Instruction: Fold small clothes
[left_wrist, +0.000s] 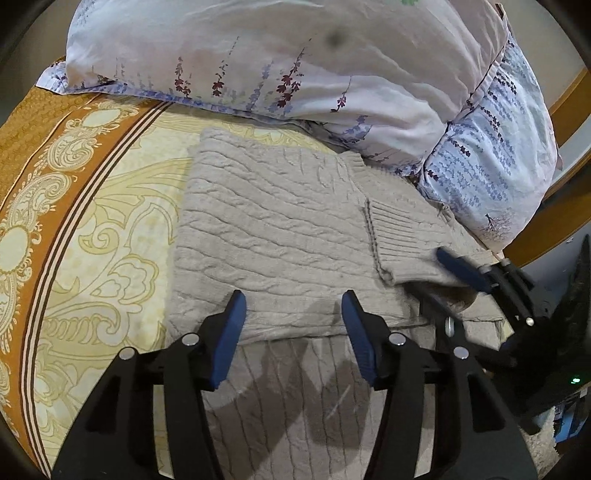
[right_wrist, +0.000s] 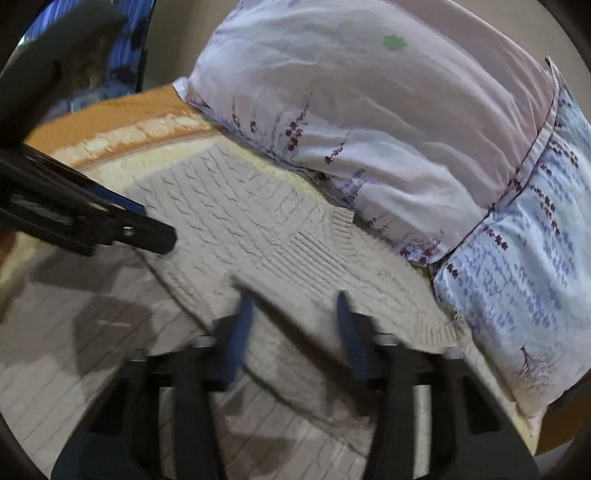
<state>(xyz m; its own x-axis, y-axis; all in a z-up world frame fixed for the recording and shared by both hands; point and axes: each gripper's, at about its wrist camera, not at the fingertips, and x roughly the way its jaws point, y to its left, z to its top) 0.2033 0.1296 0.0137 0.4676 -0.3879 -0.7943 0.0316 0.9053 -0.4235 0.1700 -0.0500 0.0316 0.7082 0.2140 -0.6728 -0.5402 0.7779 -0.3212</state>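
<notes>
The left gripper (left_wrist: 293, 308) is seen nearest the lens in the left wrist view, its blue-padded jaws spread wide over the beige cable-knit sweater (left_wrist: 266, 229), with nothing held between them. The sweater is laid on the bed's gold-and-cream patterned bedspread (left_wrist: 74, 192), its far edge just beside the floral pillow (left_wrist: 295, 59). A ribbed cuff (left_wrist: 399, 236) is folded across the sweater's body, on the side of the sweater nearer the pillow's blue end. At that cuff the right gripper (left_wrist: 448, 280) is seen, one blue pad above the knit and the other below it. In the blurred right wrist view, the right gripper's (right_wrist: 295, 306) jaws stand apart, with a fold of the sweater (right_wrist: 236, 206) lying between them.
</notes>
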